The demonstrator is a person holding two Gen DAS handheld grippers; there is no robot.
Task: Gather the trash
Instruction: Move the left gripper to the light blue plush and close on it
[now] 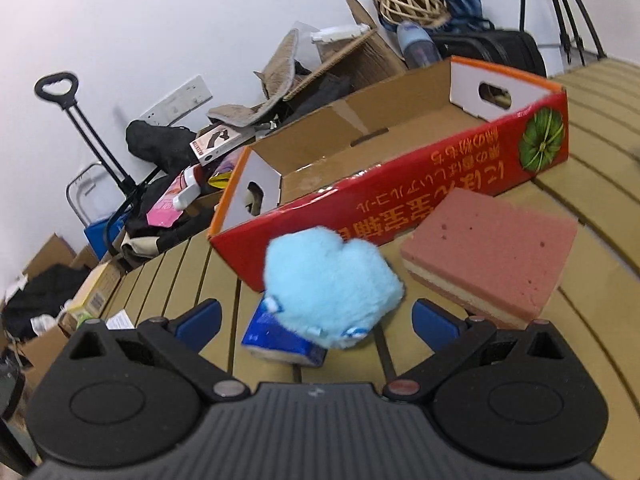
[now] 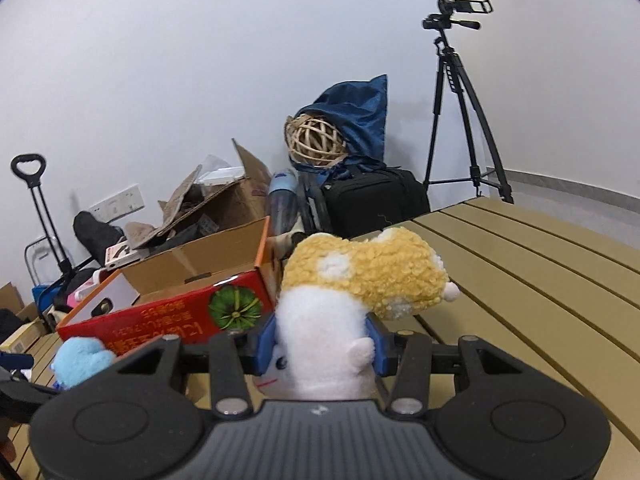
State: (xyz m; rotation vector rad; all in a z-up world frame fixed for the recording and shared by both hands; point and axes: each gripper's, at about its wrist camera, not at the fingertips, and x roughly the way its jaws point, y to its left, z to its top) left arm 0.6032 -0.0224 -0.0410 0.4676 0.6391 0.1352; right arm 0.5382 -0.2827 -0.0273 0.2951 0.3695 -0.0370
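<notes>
In the left wrist view, a fluffy light-blue plush (image 1: 332, 280) rests on a blue packet (image 1: 276, 344) on the slatted tan table (image 1: 600, 184). My left gripper (image 1: 316, 324) stands open around them, its blue pads (image 1: 200, 318) clear of the plush on both sides. Just behind lies an open red cardboard box (image 1: 400, 204), and a pink sponge (image 1: 492, 252) sits to its right. In the right wrist view, my right gripper (image 2: 322, 344) is shut on a white and yellow plush toy (image 2: 360, 276), held above the table. The red box (image 2: 180, 312) and blue plush (image 2: 80, 360) show at lower left.
Beyond the table's far edge is clutter: torn cardboard boxes (image 2: 224, 200), a black bag (image 2: 372, 200), a wicker ball (image 2: 316, 140) under blue cloth, a hand trolley (image 2: 36, 208) and a tripod with a camera (image 2: 460, 100). Bare slats (image 2: 540, 264) stretch to the right.
</notes>
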